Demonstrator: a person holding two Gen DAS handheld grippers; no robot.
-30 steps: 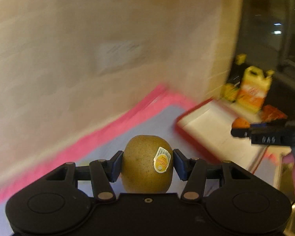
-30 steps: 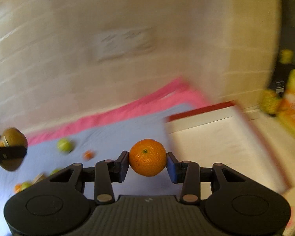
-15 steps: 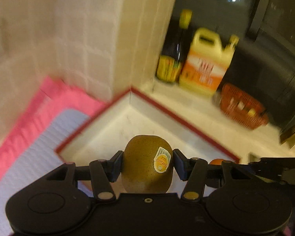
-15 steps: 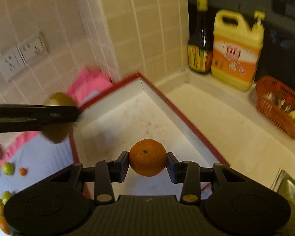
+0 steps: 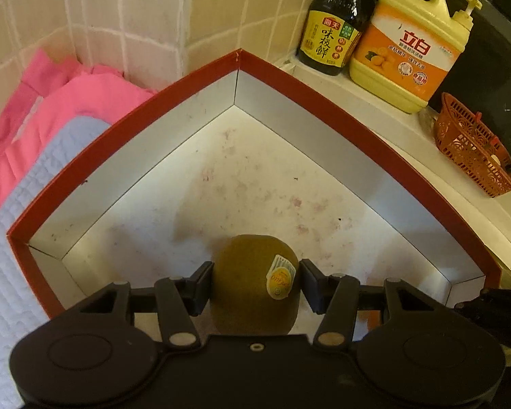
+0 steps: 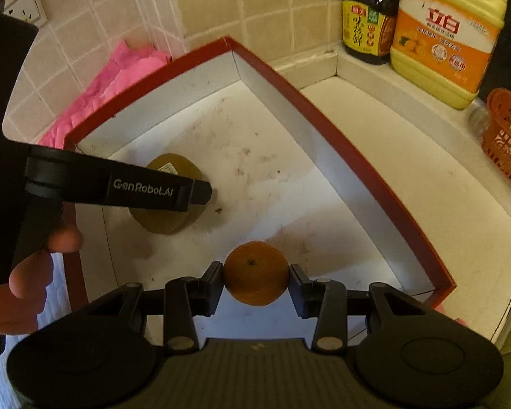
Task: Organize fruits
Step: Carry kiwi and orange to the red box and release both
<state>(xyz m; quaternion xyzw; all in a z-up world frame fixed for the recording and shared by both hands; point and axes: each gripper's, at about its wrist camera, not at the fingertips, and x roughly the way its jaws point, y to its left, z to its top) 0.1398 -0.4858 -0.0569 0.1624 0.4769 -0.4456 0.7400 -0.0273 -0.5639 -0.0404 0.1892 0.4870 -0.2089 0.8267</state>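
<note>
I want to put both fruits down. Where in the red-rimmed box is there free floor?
The box floor is bare between its back corner, its right wall and the kiwi held in the left gripper. It is crowded only at the near left, by the kiwi and the mandarin.

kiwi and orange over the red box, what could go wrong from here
1. Both fruits are round: released above the floor of the box, the kiwi or orange may roll and knock into each other.
2. The left gripper and right gripper work close together inside the box, so they could collide.
3. The kiwi looks soft; a hard squeeze or a drop might bruise it.
</note>
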